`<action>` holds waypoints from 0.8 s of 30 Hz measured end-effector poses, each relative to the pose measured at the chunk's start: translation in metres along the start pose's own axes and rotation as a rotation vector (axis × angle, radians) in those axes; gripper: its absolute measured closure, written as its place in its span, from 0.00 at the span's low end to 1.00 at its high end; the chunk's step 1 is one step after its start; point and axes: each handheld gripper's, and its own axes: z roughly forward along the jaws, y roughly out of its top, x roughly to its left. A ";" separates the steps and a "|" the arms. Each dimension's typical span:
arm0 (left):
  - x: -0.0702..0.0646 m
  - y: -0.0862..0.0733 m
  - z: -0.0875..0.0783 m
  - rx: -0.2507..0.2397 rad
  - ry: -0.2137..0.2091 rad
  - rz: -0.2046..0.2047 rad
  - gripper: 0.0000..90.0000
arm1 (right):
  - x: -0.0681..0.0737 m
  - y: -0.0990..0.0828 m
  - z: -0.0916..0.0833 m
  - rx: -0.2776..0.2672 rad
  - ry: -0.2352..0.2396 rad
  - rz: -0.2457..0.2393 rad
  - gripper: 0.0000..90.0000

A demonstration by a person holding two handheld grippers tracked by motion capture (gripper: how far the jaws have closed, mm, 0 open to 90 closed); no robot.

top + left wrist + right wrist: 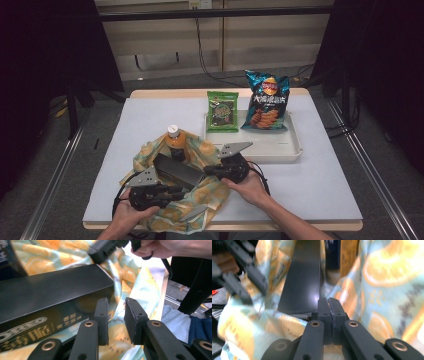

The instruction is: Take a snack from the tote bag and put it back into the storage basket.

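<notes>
Bag [210, 192]: orange-print fabric tote, lying open on the bench [320, 185] near its front edge.
Packed: I see the black Oreo box [177, 171] and an orange drink bottle [175, 142] inside.
Left to pack: seaweed packet [222, 111] and chip bag [266, 100] on the white tray [295, 150].
Left claw [116, 322]: slightly open, bag fabric between the jaws, pads not pressing.
Right claw [328, 315]: jaws together; I cannot tell if they pinch cloth.

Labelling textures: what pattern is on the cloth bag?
Orange slices on pale blue-green; the bag shows best in the right gripper view.
</notes>
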 end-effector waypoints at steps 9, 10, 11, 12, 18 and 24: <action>0.006 -0.003 -0.002 0.033 0.021 -0.002 0.80 | -0.003 -0.024 0.006 0.023 0.021 0.015 0.98; 0.007 -0.003 -0.002 0.034 0.026 -0.010 0.79 | -0.003 -0.025 0.007 0.033 0.023 0.013 0.98; 0.008 -0.004 -0.003 0.040 0.026 -0.004 0.79 | -0.003 -0.026 0.008 0.037 0.024 0.011 0.98; 0.009 -0.004 -0.004 0.047 0.039 -0.002 0.78 | -0.003 -0.027 0.008 0.043 0.021 0.008 0.98; 0.011 -0.005 -0.007 0.046 0.049 -0.009 0.77 | -0.001 -0.033 0.011 0.053 -0.003 0.002 0.97; 0.012 -0.005 -0.007 0.027 0.060 -0.025 0.71 | -0.003 -0.032 0.011 0.059 0.010 0.014 0.89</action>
